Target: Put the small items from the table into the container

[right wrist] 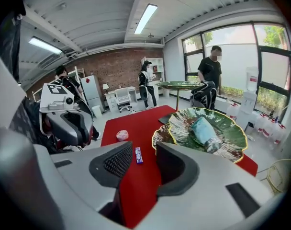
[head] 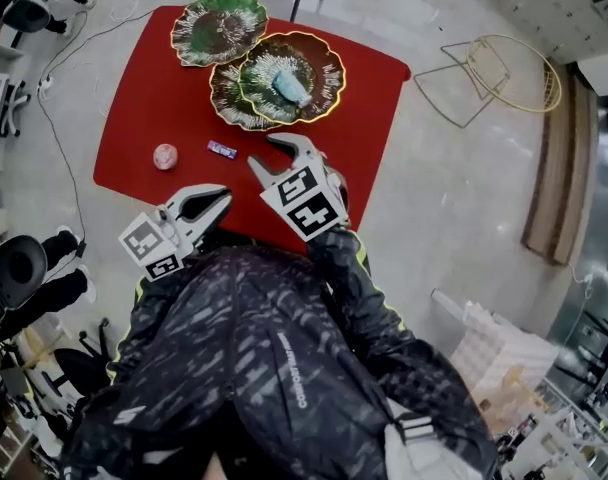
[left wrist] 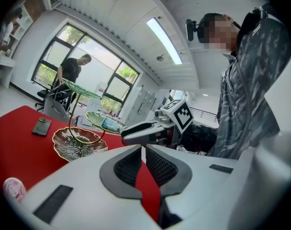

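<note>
We hold our right gripper (head: 265, 152) half open and empty over the near edge of the red table (head: 134, 108), by the candy bar (head: 221, 149), our left gripper (head: 222, 201) closed on nothing.

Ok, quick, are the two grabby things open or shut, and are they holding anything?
Left gripper: shut, nothing between its jaws.
Right gripper: open, holding nothing.
</note>
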`<move>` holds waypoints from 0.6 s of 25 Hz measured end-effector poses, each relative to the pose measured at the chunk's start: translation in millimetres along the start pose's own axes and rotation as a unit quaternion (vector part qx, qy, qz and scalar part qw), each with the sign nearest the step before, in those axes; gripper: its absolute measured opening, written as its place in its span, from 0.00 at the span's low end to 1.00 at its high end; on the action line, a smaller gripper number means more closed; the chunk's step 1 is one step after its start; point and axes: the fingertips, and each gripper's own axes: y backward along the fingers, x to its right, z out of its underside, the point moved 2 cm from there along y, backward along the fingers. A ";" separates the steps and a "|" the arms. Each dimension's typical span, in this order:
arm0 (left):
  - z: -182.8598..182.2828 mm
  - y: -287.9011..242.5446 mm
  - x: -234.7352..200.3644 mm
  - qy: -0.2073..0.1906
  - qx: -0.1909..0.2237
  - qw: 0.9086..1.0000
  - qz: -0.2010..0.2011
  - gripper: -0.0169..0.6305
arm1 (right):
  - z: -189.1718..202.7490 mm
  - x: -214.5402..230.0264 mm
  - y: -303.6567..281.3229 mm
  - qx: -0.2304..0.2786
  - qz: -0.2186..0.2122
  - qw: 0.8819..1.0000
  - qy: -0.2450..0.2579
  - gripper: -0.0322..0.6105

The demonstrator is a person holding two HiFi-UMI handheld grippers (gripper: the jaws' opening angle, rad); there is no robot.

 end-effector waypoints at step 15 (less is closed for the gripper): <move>10.4 52.6 -25.6 0.027 0.029 0.996 -0.082 0.05 | 30.3 -36.2 -73.9 -0.064 -0.076 0.994 0.046 0.29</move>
